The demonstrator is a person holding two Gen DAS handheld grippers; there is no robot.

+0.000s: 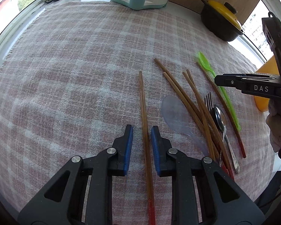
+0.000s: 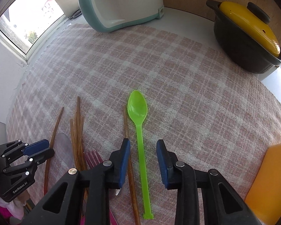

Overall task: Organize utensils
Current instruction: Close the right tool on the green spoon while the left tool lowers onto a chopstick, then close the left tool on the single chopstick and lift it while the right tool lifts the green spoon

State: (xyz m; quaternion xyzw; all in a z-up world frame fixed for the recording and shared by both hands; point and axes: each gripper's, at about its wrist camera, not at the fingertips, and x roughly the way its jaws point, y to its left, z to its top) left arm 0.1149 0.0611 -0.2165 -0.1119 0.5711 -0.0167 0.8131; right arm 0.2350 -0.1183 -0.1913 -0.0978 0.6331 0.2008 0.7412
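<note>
Pink-white plaid cloth (image 1: 84, 65); lime green spoon (image 2: 137, 108); brown chopsticks (image 1: 145, 112), red ends; yellow-lidded black pot (image 2: 247, 37); blue gripper pads (image 1: 128, 146).

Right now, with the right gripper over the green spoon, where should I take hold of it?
Grip the green spoon on its thin straight handle, coming from above with the right gripper astride it, as it already stands. The handle is narrow and lies flat on the cloth; the bowl is wider. Watch the chopstick lying close beside the handle.
</note>
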